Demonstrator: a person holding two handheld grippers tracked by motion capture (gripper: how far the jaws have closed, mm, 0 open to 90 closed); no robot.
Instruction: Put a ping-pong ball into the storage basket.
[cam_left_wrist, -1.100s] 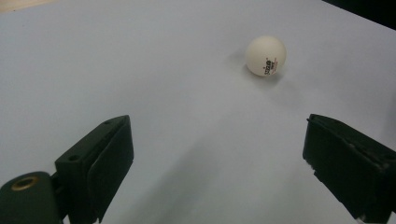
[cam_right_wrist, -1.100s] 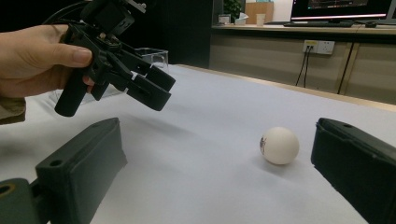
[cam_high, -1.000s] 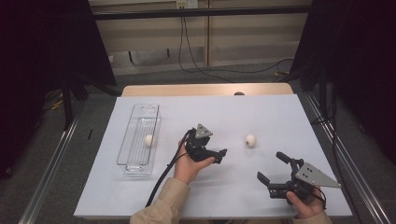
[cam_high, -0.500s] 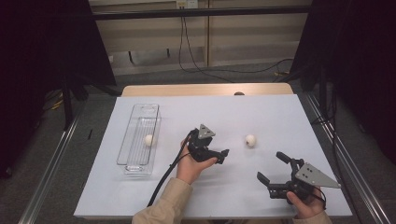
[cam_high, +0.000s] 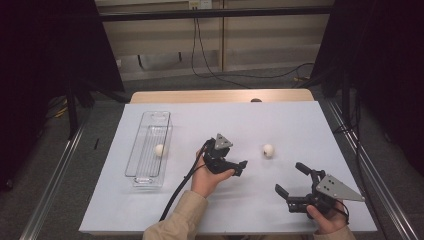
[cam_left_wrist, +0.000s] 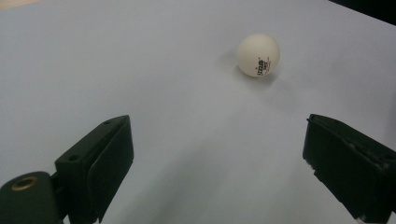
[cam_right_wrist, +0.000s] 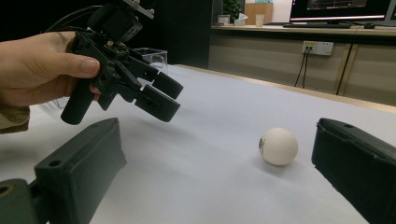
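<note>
white second ball (cam_high: 159, 149) in the clear tray (cam_high: 137, 165) appears from the high view.

- A table (cam_high: 150, 210) covered by a plain white sheet, with a strip of bare wood along its far edge.
- A clear, long, narrow plastic container (cam_high: 148, 150) lies on the left part of the sheet, its length running from near to far.
- A white ball (cam_high: 268, 150) rests directly on the sheet right of centre, well apart from the container.
</note>
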